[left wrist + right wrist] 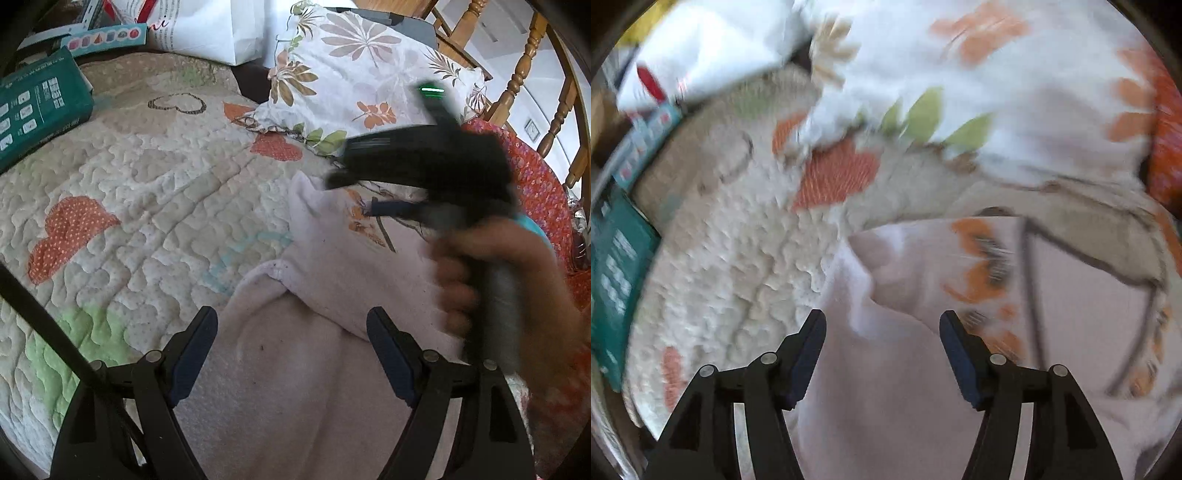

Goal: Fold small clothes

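Note:
A pale pink small garment [295, 369] lies on the quilted bedspread [147, 184], one part folded over with an orange print [364, 221] showing. My left gripper [291, 328] is open just above it, empty. My right gripper [354, 192], blurred and held by a hand [480, 266], hovers over the garment's far fold. In the right wrist view my right gripper [882, 332] is open and empty above the pink garment [886, 387], whose printed part [986, 258] lies to the right. That view is motion-blurred.
A floral pillow [362, 74] lies at the back, a red patterned cloth [539, 184] at right by a wooden chair [524, 66]. A teal box [37, 107] and a white bag [207, 26] sit at the back left.

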Tool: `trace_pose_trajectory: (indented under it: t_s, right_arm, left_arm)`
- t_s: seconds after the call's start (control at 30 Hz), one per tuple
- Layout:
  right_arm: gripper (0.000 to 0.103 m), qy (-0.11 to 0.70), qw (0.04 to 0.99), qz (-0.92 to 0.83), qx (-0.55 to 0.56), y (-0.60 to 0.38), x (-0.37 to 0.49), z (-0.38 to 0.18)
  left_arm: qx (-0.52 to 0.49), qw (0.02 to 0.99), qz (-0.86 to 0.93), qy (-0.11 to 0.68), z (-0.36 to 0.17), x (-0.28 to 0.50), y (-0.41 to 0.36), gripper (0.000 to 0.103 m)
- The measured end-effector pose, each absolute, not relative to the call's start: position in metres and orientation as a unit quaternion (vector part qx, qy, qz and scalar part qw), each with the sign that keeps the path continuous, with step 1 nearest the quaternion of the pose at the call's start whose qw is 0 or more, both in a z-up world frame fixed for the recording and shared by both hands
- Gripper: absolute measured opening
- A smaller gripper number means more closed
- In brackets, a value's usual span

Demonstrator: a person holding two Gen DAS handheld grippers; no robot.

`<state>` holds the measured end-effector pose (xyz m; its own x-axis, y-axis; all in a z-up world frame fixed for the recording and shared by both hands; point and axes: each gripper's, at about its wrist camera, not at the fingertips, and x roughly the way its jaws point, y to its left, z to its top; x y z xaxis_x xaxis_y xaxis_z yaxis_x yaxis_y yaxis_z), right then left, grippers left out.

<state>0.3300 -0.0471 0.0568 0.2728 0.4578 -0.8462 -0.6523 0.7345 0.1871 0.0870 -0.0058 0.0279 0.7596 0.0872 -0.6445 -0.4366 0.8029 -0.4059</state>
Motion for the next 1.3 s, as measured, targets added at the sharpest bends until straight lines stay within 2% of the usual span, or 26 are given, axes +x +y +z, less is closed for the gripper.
trace_pose_trajectory:
  t_s: [0.13,0.3,0.47,0.57,0.67,0.83,0.97,1.07,1.1,1.13,1.17,1.23,1.3]
  right_arm:
    - [0.069,0.47,0.822,0.318,-0.056,-0.141,0.294,0.101]
    - [0.071,0.465,0.844,0.264,-0.045,-0.268,0.256,0.119]
    - [0.071,0.503,0.839,0.203,0.037,-0.403,0.22,0.086]
    - [0.071,0.515,0.831,0.189,0.09,-0.449,0.207,0.06]
    - [0.071,0.519,0.826,0.194,0.105,-0.466,0.195,0.038]
    - [0.071,0.53,0.82,0.184,0.11,-0.465,0.177,-0.001]
    - [0.072,0.51,0.831,0.199,0.101,-0.459,0.162,-0.005]
    - [0.073,0.505,0.827,0.225,0.098,-0.454,0.153,-0.007]
    - [0.073,0.504,0.825,0.236,0.101,-0.452,0.148,-0.008]
    - [0.073,0.503,0.82,0.25,0.106,-0.451,0.145,-0.009]
    - [0.073,0.505,0.813,0.267,0.115,-0.45,0.141,-0.011]
    - [0.073,0.509,0.797,0.295,0.137,-0.446,0.13,-0.014]
    - [0.073,0.513,0.783,0.315,0.158,-0.443,0.117,-0.017]
  left_arm:
    - [-0.256,0.904,0.152,0.307,0.034,0.084,-0.013,0.082]
    - [-0.228,0.912,0.163,0.301,0.046,0.072,-0.024,0.082]
    - [-0.22,0.911,0.169,0.306,0.06,0.051,-0.022,0.082]
    - [-0.216,0.907,0.191,0.308,0.067,0.026,-0.008,0.082]
    - [-0.207,0.899,0.215,0.321,0.063,0.006,0.004,0.082]
    - [-0.215,0.872,0.206,0.388,0.034,-0.007,0.015,0.082]
    - [-0.225,0.848,0.168,0.45,0.005,-0.003,0.01,0.082]
    - [-0.196,0.851,0.162,0.46,0.0,-0.006,-0.002,0.082]
    - [-0.189,0.852,0.15,0.465,0.0,-0.008,-0.005,0.077]
    - [-0.182,0.853,0.145,0.466,0.0,-0.011,-0.008,0.066]
    - [-0.178,0.854,0.142,0.467,0.001,-0.015,-0.01,0.06]
    - [-0.189,0.854,0.128,0.468,0.001,-0.023,-0.009,0.038]
    - [-0.213,0.85,0.12,0.466,-0.001,-0.034,-0.005,0.03]
